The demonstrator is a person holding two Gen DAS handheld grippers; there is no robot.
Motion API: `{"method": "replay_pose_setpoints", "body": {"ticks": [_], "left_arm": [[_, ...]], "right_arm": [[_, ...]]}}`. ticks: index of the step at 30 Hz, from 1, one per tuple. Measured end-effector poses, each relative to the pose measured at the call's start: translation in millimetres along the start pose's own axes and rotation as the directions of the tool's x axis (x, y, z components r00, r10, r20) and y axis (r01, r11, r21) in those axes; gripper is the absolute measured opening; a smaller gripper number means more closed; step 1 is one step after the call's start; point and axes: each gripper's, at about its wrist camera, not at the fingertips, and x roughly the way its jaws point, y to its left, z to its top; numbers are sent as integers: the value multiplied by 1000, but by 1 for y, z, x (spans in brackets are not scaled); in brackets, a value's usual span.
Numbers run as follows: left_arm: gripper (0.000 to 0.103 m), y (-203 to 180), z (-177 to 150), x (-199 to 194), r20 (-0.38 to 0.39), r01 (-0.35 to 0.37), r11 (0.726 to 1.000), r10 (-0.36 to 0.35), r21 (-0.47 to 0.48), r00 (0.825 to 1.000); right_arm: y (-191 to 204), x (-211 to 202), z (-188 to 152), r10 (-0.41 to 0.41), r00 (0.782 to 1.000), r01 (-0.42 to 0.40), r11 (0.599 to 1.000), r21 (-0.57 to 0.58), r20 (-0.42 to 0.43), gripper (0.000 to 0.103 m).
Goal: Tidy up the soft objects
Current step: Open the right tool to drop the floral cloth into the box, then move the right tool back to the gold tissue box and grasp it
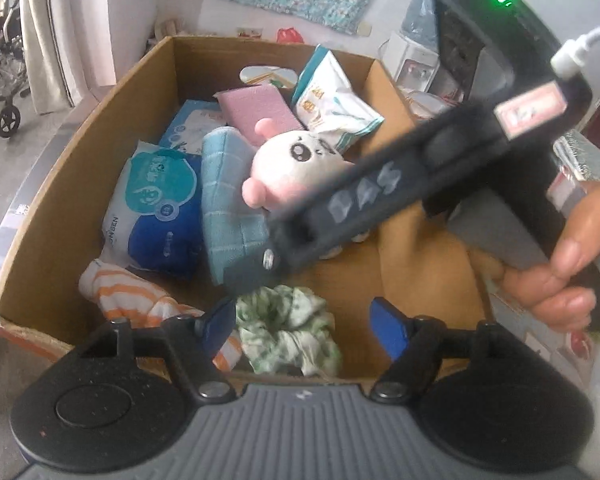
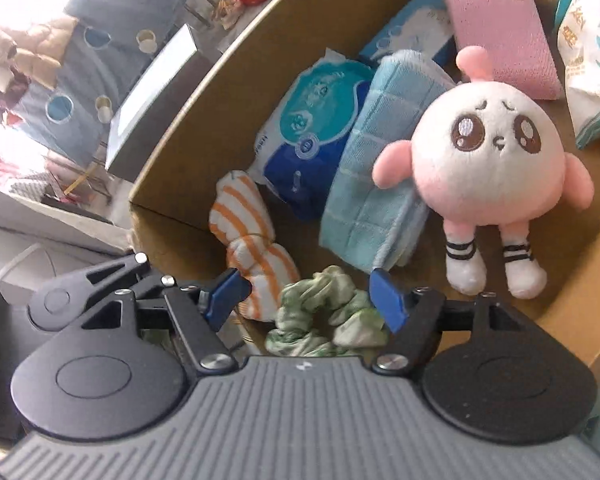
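Left gripper (image 1: 305,330) hangs over the near edge of the cardboard box (image 1: 60,184), blue fingers spread apart, the green scrunchie (image 1: 288,328) below and between them. Right gripper (image 2: 309,300) is likewise spread wide above the scrunchie (image 2: 324,312), gripping nothing. At 10 o'clock lies the orange-striped cloth (image 2: 252,248); at 12 the folded blue towel (image 2: 380,176); at 1 the pink plush toy (image 2: 480,160); farther back, tissue packs (image 2: 316,120)

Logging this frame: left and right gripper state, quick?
Left gripper: open, holding nothing, above the green scrunchie.
Right gripper: open, holding nothing, over the same scrunchie in the cardboard box.
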Motion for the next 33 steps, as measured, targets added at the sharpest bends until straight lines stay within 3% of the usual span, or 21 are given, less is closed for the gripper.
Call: {"method": "replay_pose_setpoints", "body": {"ticks": [3, 7, 12, 16, 20, 27, 29, 33], "left_arm": [[76, -8, -5, -13, 50, 7, 1000, -7, -1, 999], [81, -34, -9, -31, 150, 5, 999, -11, 37, 989], [92, -92, -13, -43, 234, 92, 986, -123, 136, 964], [93, -148, -14, -35, 230, 178, 957, -231, 229, 945], [94, -206, -20, -12, 185, 242, 918, -309, 315, 933], [94, -288, -28, 49, 114, 230, 877, -303, 422, 946], [94, -307, -30, 70, 79, 237, 865, -300, 442, 951], [92, -335, -35, 105, 42, 246, 841, -302, 483, 952]], "right_arm": [[2, -39, -11, 42, 995, -41, 999, -11, 91, 71], [-6, -115, -45, 52, 967, -48, 999, -20, 249, 78], [-35, -214, -111, -74, 901, 68, 997, 30, 428, 82], [-71, -276, -172, -237, 818, 183, 971, 154, 523, 83], [-114, -306, -225, -374, 759, 251, 923, 291, 532, 84], [-187, -315, -273, -541, 694, 329, 826, 458, 475, 84], [-202, -310, -273, -562, 683, 355, 814, 460, 467, 84], [-228, -304, -266, -583, 685, 391, 800, 454, 437, 82]]}}
